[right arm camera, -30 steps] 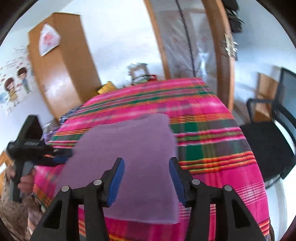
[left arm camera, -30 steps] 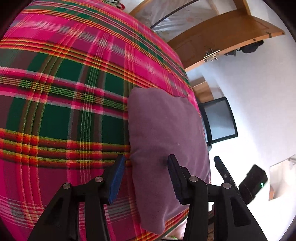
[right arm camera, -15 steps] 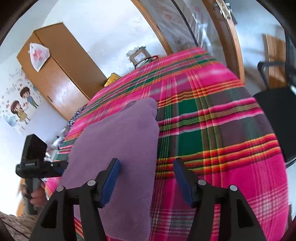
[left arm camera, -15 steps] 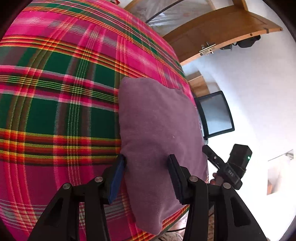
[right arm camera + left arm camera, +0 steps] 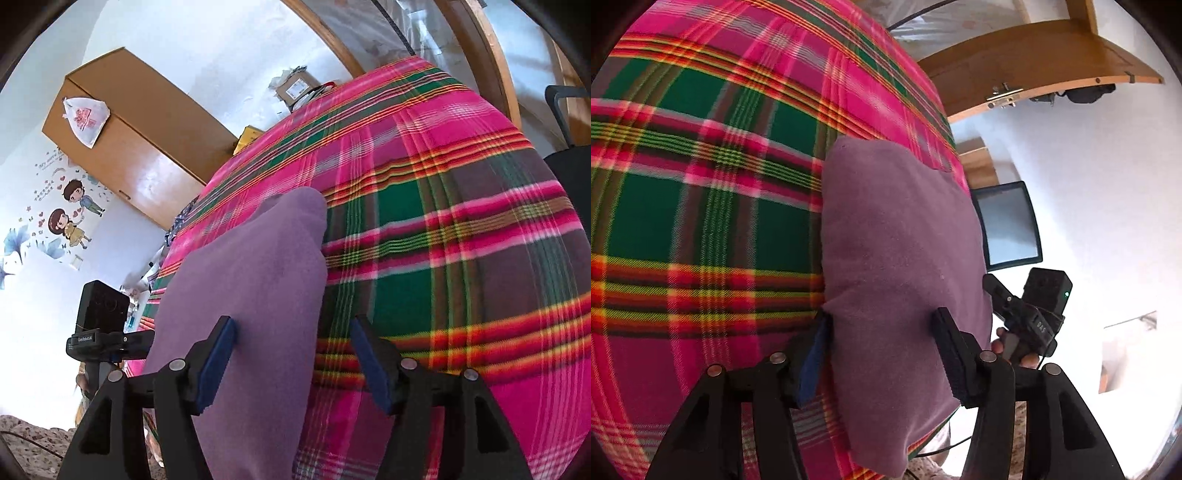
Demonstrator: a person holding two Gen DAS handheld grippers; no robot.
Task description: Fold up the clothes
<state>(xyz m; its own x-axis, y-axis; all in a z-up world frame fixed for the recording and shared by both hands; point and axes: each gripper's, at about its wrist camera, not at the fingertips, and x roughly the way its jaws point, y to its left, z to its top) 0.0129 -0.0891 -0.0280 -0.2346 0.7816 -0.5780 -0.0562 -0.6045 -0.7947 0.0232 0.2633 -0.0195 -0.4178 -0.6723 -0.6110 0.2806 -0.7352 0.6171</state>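
Note:
A folded purple cloth point(image 5: 897, 240) lies on the pink and green plaid blanket point(image 5: 701, 221), close to the bed's near edge. My left gripper point(image 5: 882, 354) straddles its near left corner, jaws opening: one finger sits at the cloth's side edge and the other rests on top. In the right wrist view the same cloth point(image 5: 251, 280) shows its right edge between the fingers of my right gripper point(image 5: 293, 358). Those jaws are also opening, and the pads stand apart from the fabric. Each view shows the other gripper in a hand beside the bed, right point(image 5: 1030, 314) and left point(image 5: 99, 325).
The plaid blanket point(image 5: 443, 240) covers the whole bed. A wooden door point(image 5: 1034, 62) and a dark-framed panel point(image 5: 1008, 225) stand beyond the bed's side. A wooden wardrobe point(image 5: 140, 140), a cardboard box point(image 5: 295, 86) and a black chair point(image 5: 569, 147) ring the bed.
My right gripper sank and tilted towards the cloth's right edge while its jaws spread wider. My left gripper's jaws widened a little, with the cloth corner now between them.

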